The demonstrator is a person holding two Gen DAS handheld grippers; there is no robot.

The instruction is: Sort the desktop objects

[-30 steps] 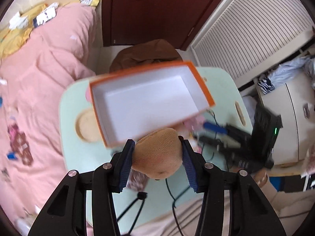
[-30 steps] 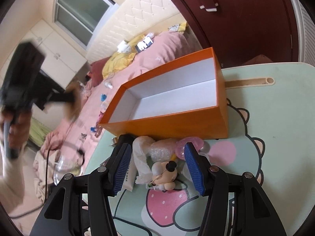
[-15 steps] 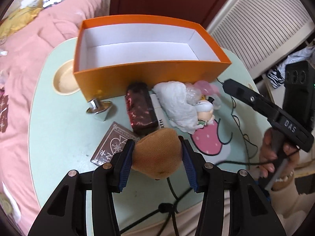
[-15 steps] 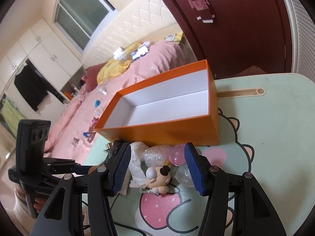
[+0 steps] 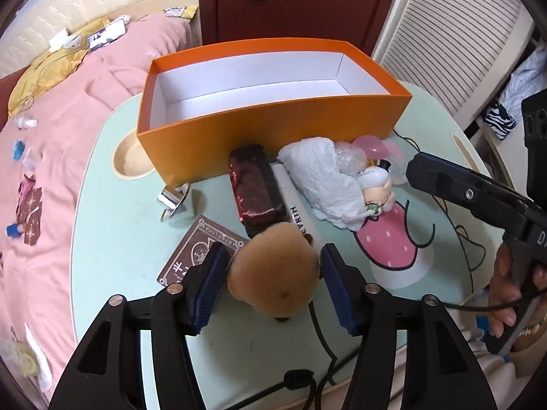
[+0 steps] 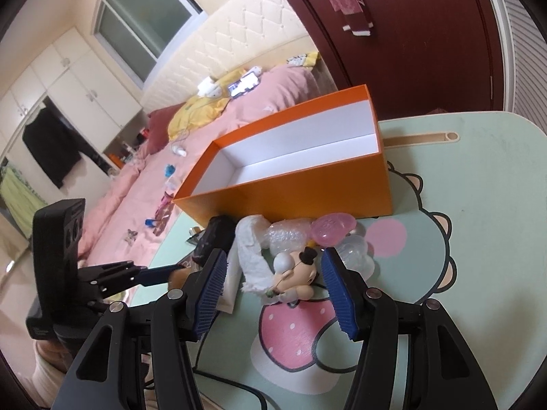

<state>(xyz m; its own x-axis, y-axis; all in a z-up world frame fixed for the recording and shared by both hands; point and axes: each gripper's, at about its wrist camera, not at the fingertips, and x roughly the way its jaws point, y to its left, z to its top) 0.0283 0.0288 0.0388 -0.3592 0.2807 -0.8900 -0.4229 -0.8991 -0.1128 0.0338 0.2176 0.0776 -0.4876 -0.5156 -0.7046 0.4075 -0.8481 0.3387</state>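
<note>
An empty orange box (image 5: 273, 116) with a white inside stands at the far side of the mint table (image 5: 119, 239); it also shows in the right wrist view (image 6: 307, 191). My left gripper (image 5: 273, 283) has its jaws apart around a brown plush toy (image 5: 273, 273), with small gaps at both pads. My right gripper (image 6: 273, 287) is open, low over a mouse figurine (image 6: 297, 276) lying by white wrapping (image 6: 253, 256). A dark red case (image 5: 256, 188), a white marker (image 5: 294, 205) and a patterned card (image 5: 198, 256) lie before the box.
A small metal cup (image 5: 172, 198) lies left of the case. Pink plastic pieces (image 6: 331, 229) and bubble wrap (image 6: 287, 235) sit against the box. A round cup recess (image 5: 131, 157) is in the table's left side. Black cables (image 5: 324, 341) cross the near edge. A pink bed (image 5: 51, 136) lies beyond the table.
The left gripper came down from above the box to the table's near side, and its jaws have widened around the plush toy. The right gripper moved closer to the mouse figurine.
</note>
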